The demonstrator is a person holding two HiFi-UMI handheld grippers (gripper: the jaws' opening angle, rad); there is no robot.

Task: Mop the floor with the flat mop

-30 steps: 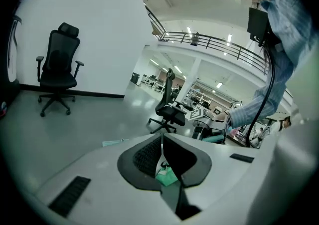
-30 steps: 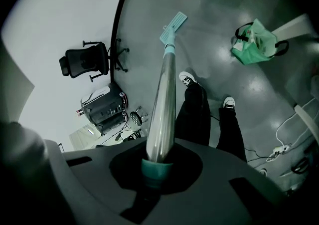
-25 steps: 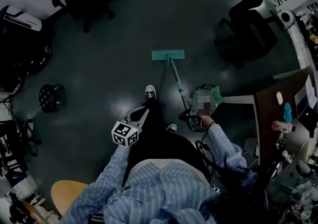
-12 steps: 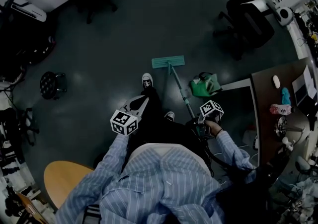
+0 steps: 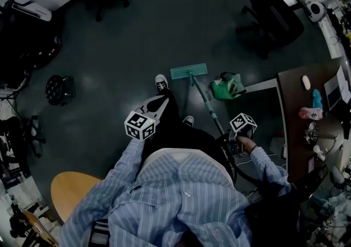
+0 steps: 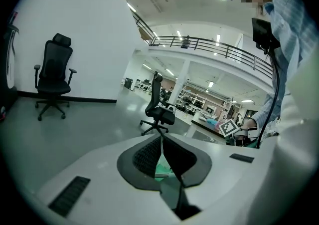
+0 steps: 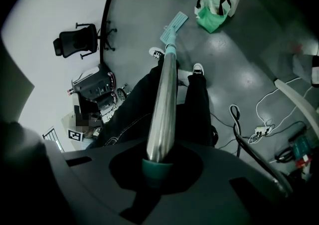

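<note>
The flat mop's teal head (image 5: 188,71) lies flat on the dark floor just ahead of the person's shoes. Its metal handle (image 5: 208,106) slants back to my right gripper (image 5: 226,137), which is shut on the handle's upper end. In the right gripper view the shiny handle (image 7: 163,99) runs from the right gripper (image 7: 157,163) down to the mop head (image 7: 174,23). My left gripper (image 5: 160,104) hovers over the person's left leg, apart from the mop. In its own view the left gripper (image 6: 162,141) is shut with nothing between the pads.
A green bag (image 5: 229,87) sits on the floor right of the mop head, beside a desk (image 5: 307,84) with small items. Office chairs (image 5: 274,16) stand at the back right, a black stool (image 5: 59,90) at left. Cables (image 7: 269,119) trail on the floor.
The mop head has slid a little nearer to the person's feet and the green bag. My right gripper has drawn back to the right with the handle. The left gripper stays about where it was.
</note>
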